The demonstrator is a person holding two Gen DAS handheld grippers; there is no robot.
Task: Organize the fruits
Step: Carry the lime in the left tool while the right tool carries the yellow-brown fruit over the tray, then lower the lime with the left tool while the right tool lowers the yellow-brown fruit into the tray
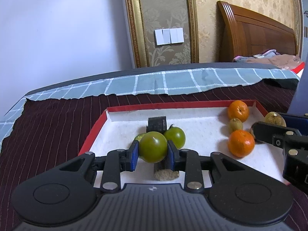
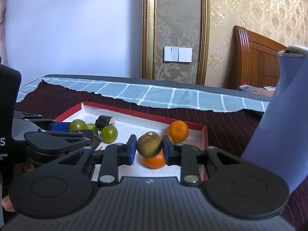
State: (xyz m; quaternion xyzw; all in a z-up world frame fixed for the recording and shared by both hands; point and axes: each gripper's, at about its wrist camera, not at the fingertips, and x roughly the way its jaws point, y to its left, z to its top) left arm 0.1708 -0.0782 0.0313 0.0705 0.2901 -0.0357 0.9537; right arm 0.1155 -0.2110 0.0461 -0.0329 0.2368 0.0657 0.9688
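Observation:
A red-rimmed tray [image 1: 132, 106] with a white floor lies on a dark striped cloth. My left gripper [image 1: 153, 150] is shut on a green round fruit [image 1: 153, 147] over the tray's left half, beside another green fruit [image 1: 176, 136] and a dark block [image 1: 156, 124]. My right gripper [image 2: 148, 148] is shut on a brown-green fruit [image 2: 149, 144] above an orange [image 2: 155, 160] in the tray's right half [image 2: 204, 132]. A second orange [image 2: 178, 131] lies behind. In the left wrist view two oranges [image 1: 240, 143] [image 1: 238, 110] and a small brown fruit [image 1: 235, 124] lie on the right.
A checked blue cloth [image 1: 173, 82] covers the table's far side. A blue-sleeved arm [image 2: 284, 115] rises at the right. A wooden headboard [image 1: 256, 32] and a wall with light switches [image 1: 169, 36] stand behind. A brown flat piece [image 1: 166, 173] lies on the tray under my left gripper.

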